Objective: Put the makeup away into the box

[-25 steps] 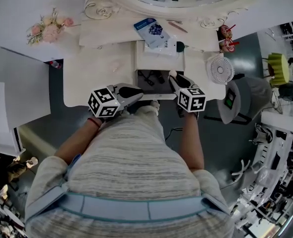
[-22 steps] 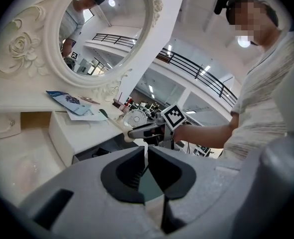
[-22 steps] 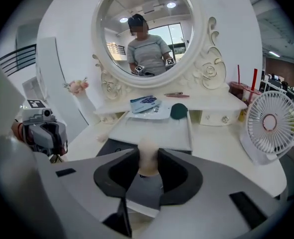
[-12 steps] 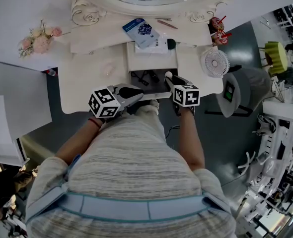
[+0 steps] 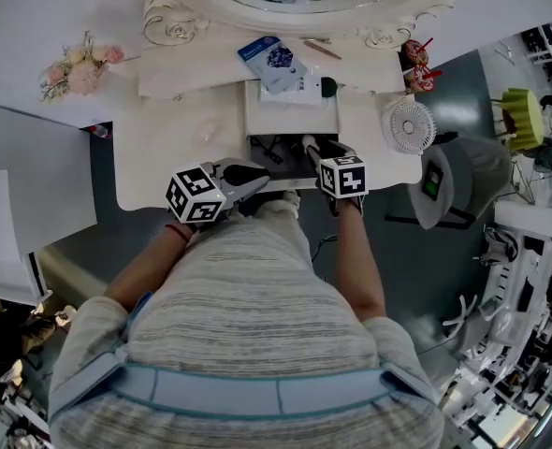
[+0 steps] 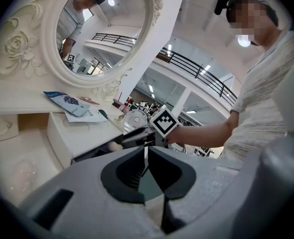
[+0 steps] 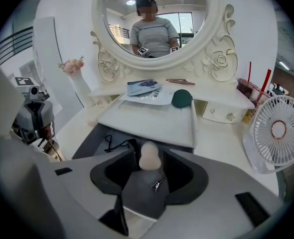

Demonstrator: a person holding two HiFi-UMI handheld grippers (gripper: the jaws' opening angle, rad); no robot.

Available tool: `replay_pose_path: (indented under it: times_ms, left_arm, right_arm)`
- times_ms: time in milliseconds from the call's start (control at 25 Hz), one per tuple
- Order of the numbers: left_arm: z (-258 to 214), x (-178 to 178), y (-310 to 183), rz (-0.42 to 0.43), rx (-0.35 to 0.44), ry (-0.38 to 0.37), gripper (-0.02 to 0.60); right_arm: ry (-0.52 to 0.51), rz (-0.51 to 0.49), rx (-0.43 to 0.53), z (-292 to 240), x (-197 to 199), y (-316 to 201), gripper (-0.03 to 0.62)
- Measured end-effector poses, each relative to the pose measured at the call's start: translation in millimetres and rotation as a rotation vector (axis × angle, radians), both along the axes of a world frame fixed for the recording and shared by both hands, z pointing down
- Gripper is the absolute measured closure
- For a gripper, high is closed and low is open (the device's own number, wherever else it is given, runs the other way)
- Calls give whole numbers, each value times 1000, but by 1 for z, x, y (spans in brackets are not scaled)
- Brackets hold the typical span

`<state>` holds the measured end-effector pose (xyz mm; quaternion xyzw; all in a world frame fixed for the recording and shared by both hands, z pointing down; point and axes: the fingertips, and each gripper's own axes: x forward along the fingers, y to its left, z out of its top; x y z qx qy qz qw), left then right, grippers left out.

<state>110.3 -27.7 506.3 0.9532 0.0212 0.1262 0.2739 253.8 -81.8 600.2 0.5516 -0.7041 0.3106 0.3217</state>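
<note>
The vanity's drawer (image 5: 290, 184) stands pulled out, dark inside (image 7: 94, 142). My right gripper (image 5: 307, 144) points down into it. A beige makeup sponge (image 7: 149, 156) sits between its tips (image 7: 149, 159). The jaws have just been opening and stand wide, no longer pressing the sponge. My left gripper (image 5: 265, 181) rests at the drawer's front, shut (image 6: 146, 156) on a thin white strip of that front. The left gripper view also shows the sponge (image 6: 116, 146). A dark green sponge (image 7: 182, 97), blue packets (image 7: 144, 87) and a pencil (image 7: 181, 81) lie on the shelf.
A black cord (image 7: 112, 142) and a small metal clip (image 7: 158, 183) lie in the drawer. A white fan (image 5: 414, 125) and a red cup (image 7: 251, 87) stand at the right. Flowers (image 5: 75, 64) sit at the far left, under the oval mirror (image 7: 149, 19).
My right gripper has shifted left and lower over the drawer with the sponge, and its jaws stand wider. The left gripper has stayed put.
</note>
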Motion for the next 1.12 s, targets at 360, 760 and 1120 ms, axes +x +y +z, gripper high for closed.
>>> replay_pose_path:
  times_ms: [360, 760, 1120]
  left_arm:
    - [-2, -2, -1, -14, 10, 9, 565]
    - [-20, -3, -6, -33, 36, 49, 565]
    - [-66, -14, -26, -111, 114, 141, 565]
  right_arm:
    - [-26, 45, 87, -28, 5, 0, 419]
    - [-126, 54, 276, -89, -11, 1, 419]
    - [-279, -41, 522, -168, -61, 9, 424]
